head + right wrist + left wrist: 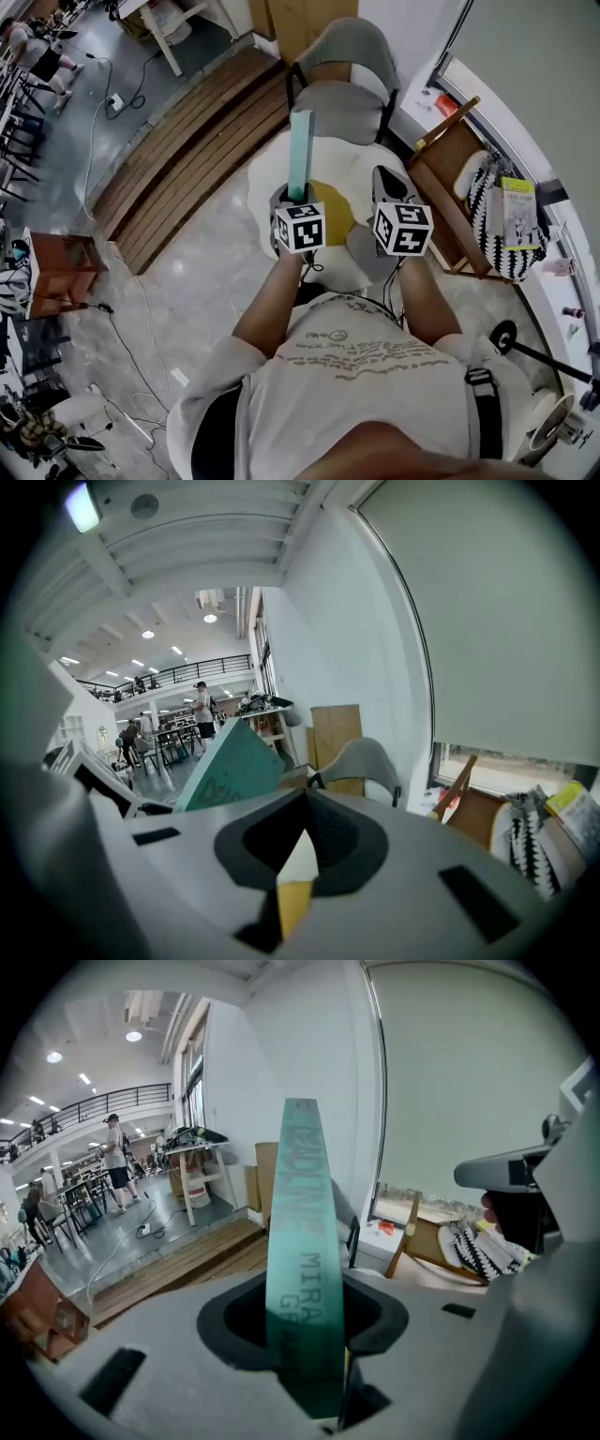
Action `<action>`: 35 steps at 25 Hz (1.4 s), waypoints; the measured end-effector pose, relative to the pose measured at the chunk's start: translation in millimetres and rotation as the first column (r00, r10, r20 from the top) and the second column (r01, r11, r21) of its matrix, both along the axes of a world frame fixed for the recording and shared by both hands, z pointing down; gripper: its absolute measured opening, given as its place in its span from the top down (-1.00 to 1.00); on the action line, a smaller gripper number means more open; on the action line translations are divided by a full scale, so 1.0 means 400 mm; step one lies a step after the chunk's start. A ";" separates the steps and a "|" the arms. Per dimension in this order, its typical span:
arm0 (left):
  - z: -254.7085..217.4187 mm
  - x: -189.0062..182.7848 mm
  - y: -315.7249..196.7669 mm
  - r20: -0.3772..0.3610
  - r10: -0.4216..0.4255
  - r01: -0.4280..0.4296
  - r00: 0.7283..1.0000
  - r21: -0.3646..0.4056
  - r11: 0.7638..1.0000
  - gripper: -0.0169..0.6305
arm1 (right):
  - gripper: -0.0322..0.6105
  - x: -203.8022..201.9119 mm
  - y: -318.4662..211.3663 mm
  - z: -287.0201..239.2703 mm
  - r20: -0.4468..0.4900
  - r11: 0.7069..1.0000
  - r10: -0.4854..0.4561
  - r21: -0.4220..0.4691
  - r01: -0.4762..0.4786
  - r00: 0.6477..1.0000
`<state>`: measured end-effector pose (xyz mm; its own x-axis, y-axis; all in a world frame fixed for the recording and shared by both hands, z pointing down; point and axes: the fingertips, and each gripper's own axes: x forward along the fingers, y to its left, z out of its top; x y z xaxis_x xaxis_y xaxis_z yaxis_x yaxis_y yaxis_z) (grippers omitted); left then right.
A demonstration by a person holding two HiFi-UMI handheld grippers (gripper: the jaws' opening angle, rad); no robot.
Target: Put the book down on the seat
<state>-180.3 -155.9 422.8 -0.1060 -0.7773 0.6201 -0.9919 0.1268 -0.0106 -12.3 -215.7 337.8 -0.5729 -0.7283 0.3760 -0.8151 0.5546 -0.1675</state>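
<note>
A thin teal book stands upright in my left gripper, which is shut on its lower end. In the left gripper view its spine rises straight up between the jaws of the left gripper. The book also shows in the right gripper view, at the left. My right gripper is beside it to the right, shut and holding nothing; only a narrow slit shows between the jaws of the right gripper. A grey chair with a bare seat stands just beyond both grippers.
A white and yellow rug lies under the grippers. A wooden rack with a black-and-white patterned cushion stands at the right. A slatted wooden platform runs along the left. People and tables are far off at the left.
</note>
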 end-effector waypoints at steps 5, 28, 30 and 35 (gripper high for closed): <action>0.097 -0.047 -0.021 0.099 0.035 -0.027 0.995 -0.076 0.997 0.45 | 0.81 -0.005 -0.004 0.073 -0.039 0.998 0.031 -0.053 -0.033 0.999; 0.757 0.039 0.026 0.189 0.317 -0.205 0.929 -0.448 0.870 0.45 | 0.81 0.095 0.071 0.598 -0.208 0.950 0.055 -0.292 -0.116 0.976; 0.823 0.041 0.037 0.208 0.345 -0.212 0.915 -0.477 0.853 0.45 | 0.81 0.107 0.092 0.658 -0.218 0.940 0.058 -0.317 -0.127 0.974; 0.984 0.069 0.036 0.263 0.421 -0.235 0.868 -0.529 0.815 0.45 | 0.81 0.147 0.128 0.811 -0.225 0.916 0.052 -0.378 -0.136 0.973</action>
